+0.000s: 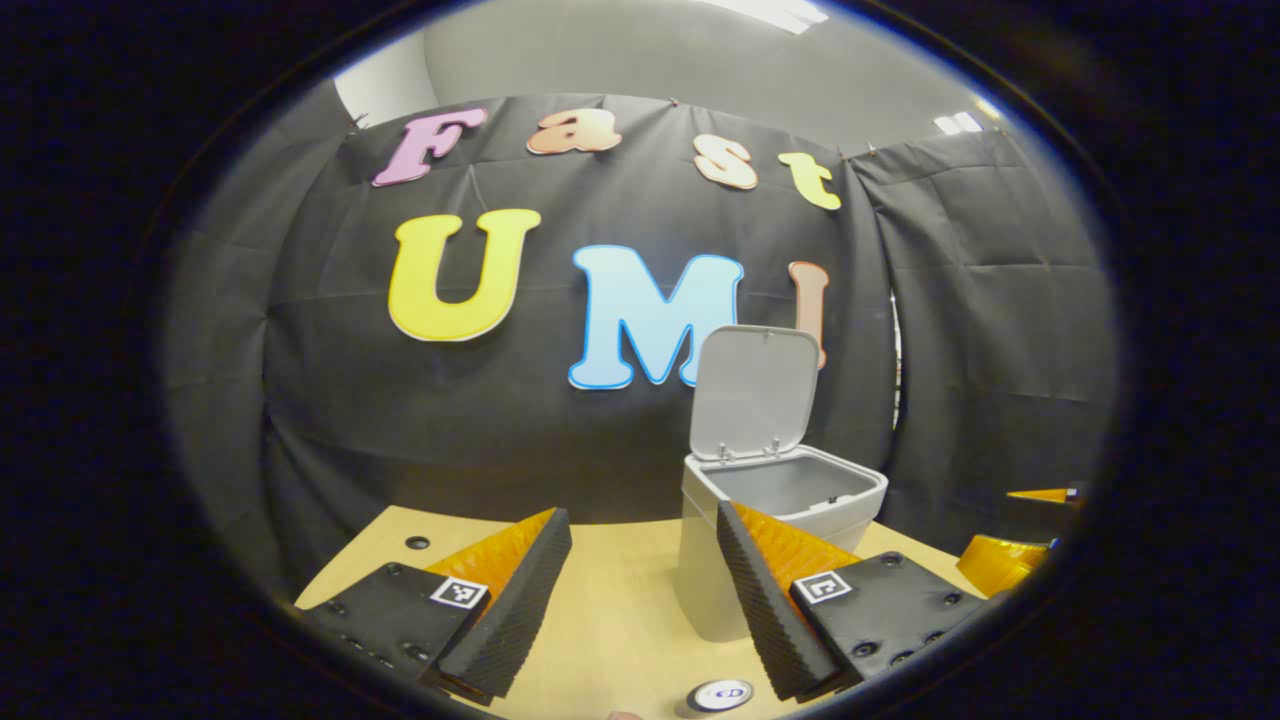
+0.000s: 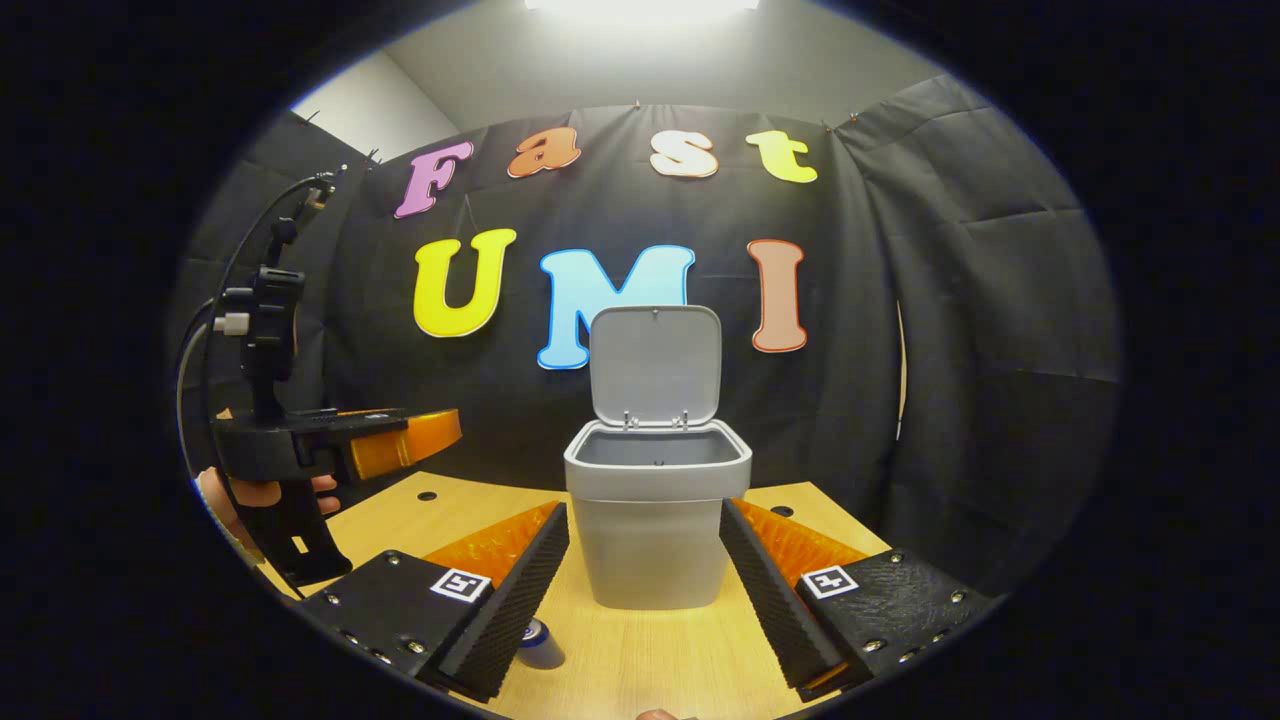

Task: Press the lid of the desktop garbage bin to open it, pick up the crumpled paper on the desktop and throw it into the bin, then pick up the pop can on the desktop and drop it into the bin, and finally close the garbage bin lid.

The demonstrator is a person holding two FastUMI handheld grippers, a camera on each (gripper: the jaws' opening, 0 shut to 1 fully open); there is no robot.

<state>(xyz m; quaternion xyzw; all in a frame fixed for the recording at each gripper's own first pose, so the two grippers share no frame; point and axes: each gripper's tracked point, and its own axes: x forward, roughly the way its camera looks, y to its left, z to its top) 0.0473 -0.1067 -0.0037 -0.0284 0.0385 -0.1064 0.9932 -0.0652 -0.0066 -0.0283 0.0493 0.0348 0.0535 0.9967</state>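
Note:
The grey desktop bin (image 2: 655,520) stands on the wooden table with its lid (image 2: 655,365) swung upright and its inside showing nothing that I can make out. My right gripper (image 2: 645,590) is open just in front of it, one finger on each side of the bin's base. The pop can (image 2: 541,646) stands by that gripper's left finger, partly hidden. In the left gripper view the bin (image 1: 770,510) is right of centre with its lid (image 1: 755,390) up. My left gripper (image 1: 645,590) is open and holds nothing, and the can's top (image 1: 722,695) lies below it.
A hand holds the left gripper (image 2: 440,430) raised above the table's left side. The right gripper (image 1: 1005,555) peeks in at the far right. The wooden table (image 2: 640,650) has small round holes near its back edge. Black cloth walls close in behind and on both sides.

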